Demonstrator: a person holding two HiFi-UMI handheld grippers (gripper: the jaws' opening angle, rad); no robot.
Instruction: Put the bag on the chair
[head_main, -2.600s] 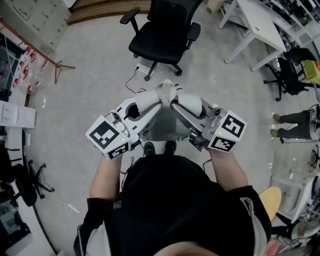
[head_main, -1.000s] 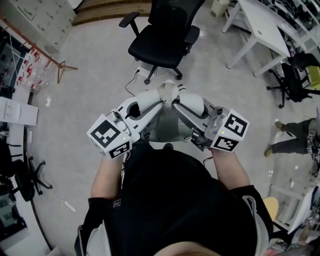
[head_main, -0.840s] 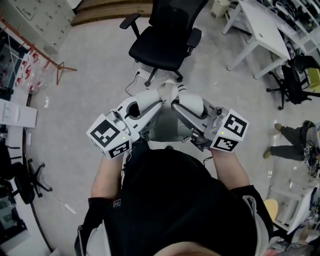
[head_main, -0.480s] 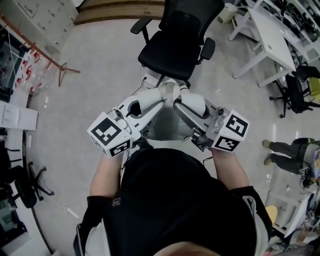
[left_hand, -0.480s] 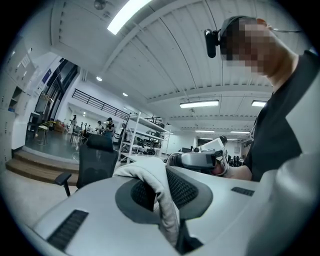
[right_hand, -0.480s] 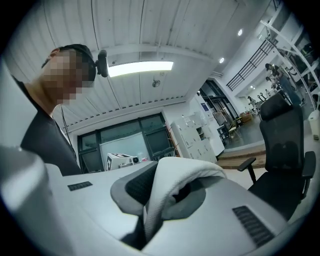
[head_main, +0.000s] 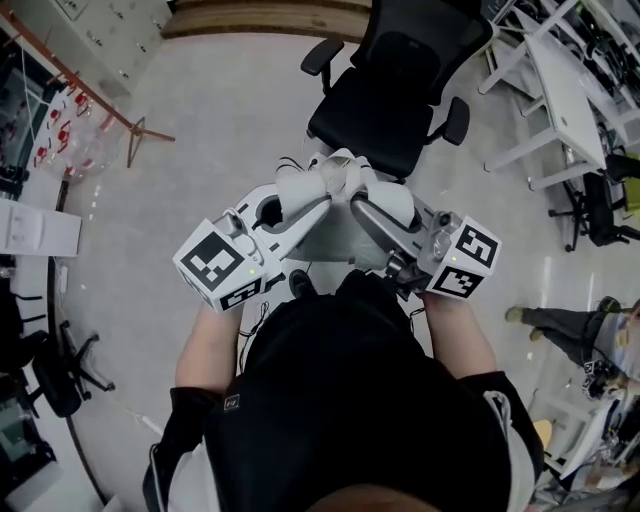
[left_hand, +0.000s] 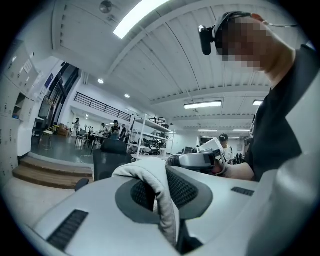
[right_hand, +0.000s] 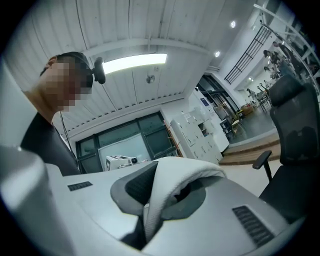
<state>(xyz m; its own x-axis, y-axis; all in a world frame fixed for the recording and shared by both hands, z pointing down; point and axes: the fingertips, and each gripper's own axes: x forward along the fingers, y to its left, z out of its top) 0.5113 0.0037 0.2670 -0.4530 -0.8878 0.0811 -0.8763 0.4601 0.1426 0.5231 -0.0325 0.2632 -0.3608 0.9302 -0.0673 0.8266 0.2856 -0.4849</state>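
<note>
Step in hand: transport. The bag (head_main: 325, 238) is carried toward the chair (head_main: 400, 95) and is not yet set down.
Left gripper (head_main: 328, 188): pressed together on a pale fabric strap (left_hand: 161, 200) of the bag. The left gripper view shows the strap pinched between the pads and looping up over the jaw tips.
Right gripper (head_main: 352, 192): likewise clamped on a strap (right_hand: 167, 182) of the bag, which arches over the jaw tips in the right gripper view.
Gripper layout: both point level and away from the person. The tips converge almost to touching at the top of the bag.
Bag position: it hangs below and between the two grippers, close in front of the person and above the floor (head_main: 200, 150). Its top lies just beside the near edge of the chair seat.
Chair: a black office chair on the far side of the bag, slightly right. The seat appears unoccupied, with the backrest at its far side and an armrest at each side.
Nearby: a white table (head_main: 565, 95) stands at far right, well apart from the travel path.
Next move, judged: carry the bag farther until it is over the seat centre, between the armrests. Lower both grippers evenly until the bag base bears on the seat, then spread both grippers.
Caution: the bag is soft, so uneven lowering may tip it off the near edge.
</note>
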